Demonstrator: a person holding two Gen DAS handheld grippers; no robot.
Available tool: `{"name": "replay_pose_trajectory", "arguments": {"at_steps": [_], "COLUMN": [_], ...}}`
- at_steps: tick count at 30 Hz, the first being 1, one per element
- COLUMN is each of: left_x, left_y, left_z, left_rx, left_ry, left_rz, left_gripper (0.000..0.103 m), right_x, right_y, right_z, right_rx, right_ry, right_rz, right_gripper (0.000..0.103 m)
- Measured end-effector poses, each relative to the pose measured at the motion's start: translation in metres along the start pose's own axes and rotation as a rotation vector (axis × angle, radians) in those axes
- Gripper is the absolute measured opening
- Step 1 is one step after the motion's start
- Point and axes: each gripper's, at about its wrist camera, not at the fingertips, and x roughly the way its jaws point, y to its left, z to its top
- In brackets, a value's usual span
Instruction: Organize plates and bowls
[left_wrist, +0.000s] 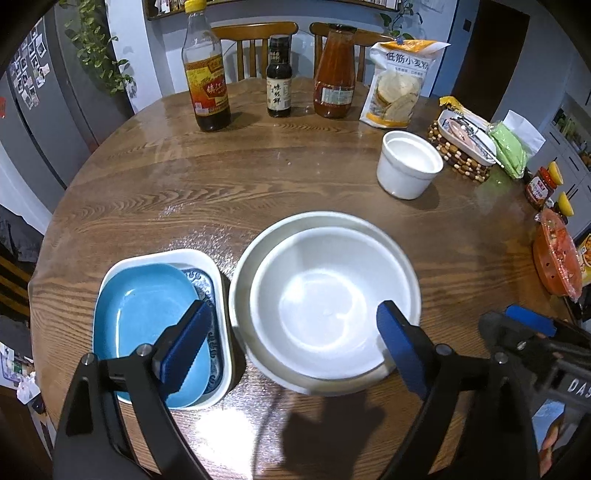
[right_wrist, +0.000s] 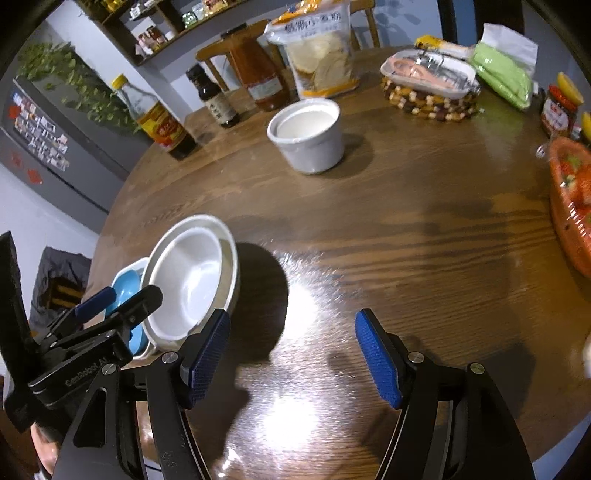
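Observation:
A white bowl (left_wrist: 325, 302) sits nested inside a larger white bowl (left_wrist: 247, 273) near the table's front. Left of it a blue plate (left_wrist: 144, 314) lies on a blue-patterned plate (left_wrist: 207, 284) in a white rectangular dish (left_wrist: 207, 258). A small white cup-shaped bowl (left_wrist: 408, 164) stands apart at the back right. My left gripper (left_wrist: 291, 347) is open and empty, hovering over the stacked bowls. My right gripper (right_wrist: 291, 362) is open and empty above bare table, right of the stacked bowls (right_wrist: 192, 280). The small bowl (right_wrist: 308, 134) is far ahead of it.
Three sauce bottles (left_wrist: 279, 77) and a flour bag (left_wrist: 399, 85) line the round wooden table's (left_wrist: 221, 177) far edge. A dish on a beaded trivet (left_wrist: 461, 147), a green packet, jars and an orange basket (left_wrist: 556, 254) crowd the right side. Chairs stand behind.

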Motion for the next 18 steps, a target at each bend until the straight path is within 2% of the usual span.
{"name": "replay_pose_trajectory", "arguments": {"at_steps": [9, 11, 14, 18], "left_x": [-0.024, -0.034, -0.05, -0.077], "left_y": [-0.025, -0.031, -0.04, -0.055], "left_z": [0.022, 0.033, 0.053, 0.085], "left_rx": [0.031, 0.038, 0.043, 0.063], "left_ry": [-0.066, -0.089, -0.127, -0.194], "left_rz": [-0.019, -0.03, -0.053, -0.074], "left_gripper": [0.092, 0.092, 0.092, 0.092], "right_x": [-0.043, -0.052, -0.067, -0.09], "right_y": [-0.01, -0.013, -0.015, -0.016], "right_z": [0.036, 0.046, 0.062, 0.085], "right_rx": [-0.05, -0.05, -0.07, -0.078], "right_ry": [-0.084, -0.099, -0.139, -0.182], "right_rz": [0.013, 0.032, 0.011, 0.05], "right_gripper": [0.071, 0.071, 0.071, 0.071]}}
